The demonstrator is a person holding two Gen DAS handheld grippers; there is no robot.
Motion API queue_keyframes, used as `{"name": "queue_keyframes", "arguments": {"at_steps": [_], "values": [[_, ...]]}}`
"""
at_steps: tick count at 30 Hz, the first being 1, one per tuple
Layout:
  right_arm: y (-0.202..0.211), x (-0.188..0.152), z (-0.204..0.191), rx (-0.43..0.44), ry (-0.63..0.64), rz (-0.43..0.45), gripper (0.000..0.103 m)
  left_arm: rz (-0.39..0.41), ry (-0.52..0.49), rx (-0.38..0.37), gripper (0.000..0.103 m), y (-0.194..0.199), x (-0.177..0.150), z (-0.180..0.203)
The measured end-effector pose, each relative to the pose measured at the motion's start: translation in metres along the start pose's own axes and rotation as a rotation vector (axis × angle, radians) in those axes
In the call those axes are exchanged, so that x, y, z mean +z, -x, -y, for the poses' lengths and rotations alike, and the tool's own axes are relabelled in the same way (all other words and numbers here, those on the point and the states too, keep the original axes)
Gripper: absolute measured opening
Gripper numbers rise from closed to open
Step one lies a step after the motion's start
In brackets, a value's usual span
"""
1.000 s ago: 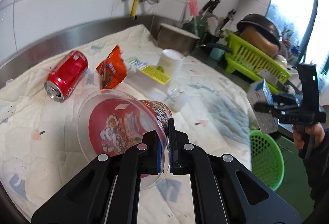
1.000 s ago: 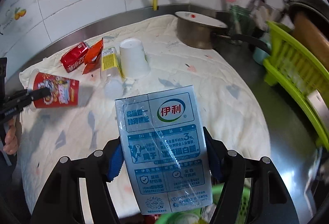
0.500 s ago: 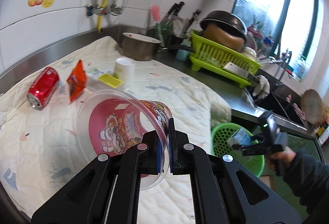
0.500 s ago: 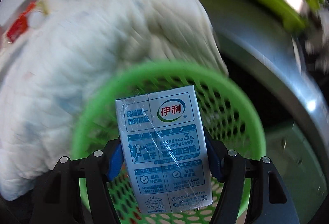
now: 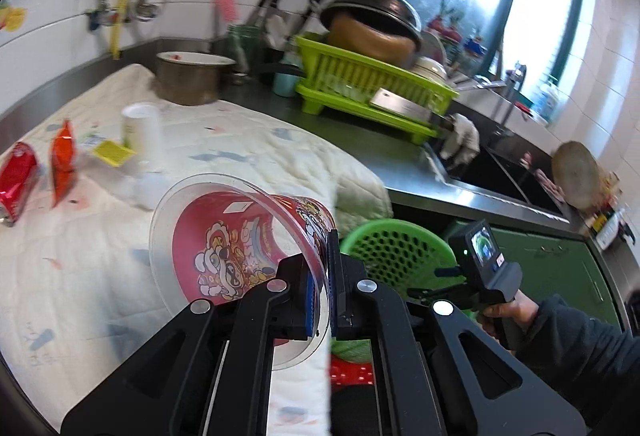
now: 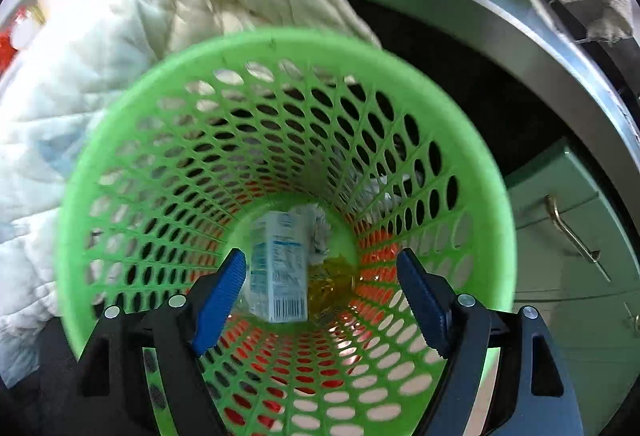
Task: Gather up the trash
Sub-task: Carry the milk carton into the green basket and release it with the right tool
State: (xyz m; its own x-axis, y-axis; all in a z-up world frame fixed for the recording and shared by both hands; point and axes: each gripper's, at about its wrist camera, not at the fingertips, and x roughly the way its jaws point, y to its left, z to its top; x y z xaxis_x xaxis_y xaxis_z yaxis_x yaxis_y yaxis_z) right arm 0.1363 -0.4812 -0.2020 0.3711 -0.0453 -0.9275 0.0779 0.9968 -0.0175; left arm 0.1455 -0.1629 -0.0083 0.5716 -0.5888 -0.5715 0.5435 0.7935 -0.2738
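My left gripper (image 5: 326, 264) is shut on the rim of a clear plastic cup with a red cartoon print (image 5: 240, 248), held on its side above the quilted cloth (image 5: 248, 152). My right gripper (image 6: 320, 284) points down into the green mesh basket (image 6: 120, 164), its jaws opening with nothing pressed between the blue pads (image 6: 222, 292). The blue-and-white milk carton (image 6: 278, 272) lies free at the basket's bottom beside crumpled paper and a yellowish wrapper. In the left wrist view the basket (image 5: 396, 248) stands below the counter edge, with the right gripper (image 5: 444, 280) in a person's hand over it.
On the cloth lie a red can (image 5: 16, 176), an orange snack packet (image 5: 62, 160), a yellow-labelled wrapper (image 5: 112, 152) and a white paper cup (image 5: 142, 132). A metal pot (image 5: 188, 76), a green dish rack (image 5: 372, 92) and a sink (image 5: 508, 172) stand along the counter. Green cabinet doors (image 6: 576, 268) are beside the basket.
The right gripper dropped from above the cloth to over the basket, opened and let the milk carton fall to the bottom. The left gripper carried the cup to the right, toward the basket.
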Motion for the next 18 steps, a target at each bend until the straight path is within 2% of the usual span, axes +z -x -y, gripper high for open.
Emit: {"name": "queue_keyframes", "arguments": {"at_steps": [11,18], "values": [[0.11,-0.036,0.023,0.045,-0.064,0.23,0.085,-0.146,-0.056,-0.106,0.004,-0.072,-0.015,0.063],[0.151,-0.059,0.039,0.054,-0.103,0.315,0.086,-0.28,-0.071,-0.146,0.005,-0.129,-0.034,0.095]]}}
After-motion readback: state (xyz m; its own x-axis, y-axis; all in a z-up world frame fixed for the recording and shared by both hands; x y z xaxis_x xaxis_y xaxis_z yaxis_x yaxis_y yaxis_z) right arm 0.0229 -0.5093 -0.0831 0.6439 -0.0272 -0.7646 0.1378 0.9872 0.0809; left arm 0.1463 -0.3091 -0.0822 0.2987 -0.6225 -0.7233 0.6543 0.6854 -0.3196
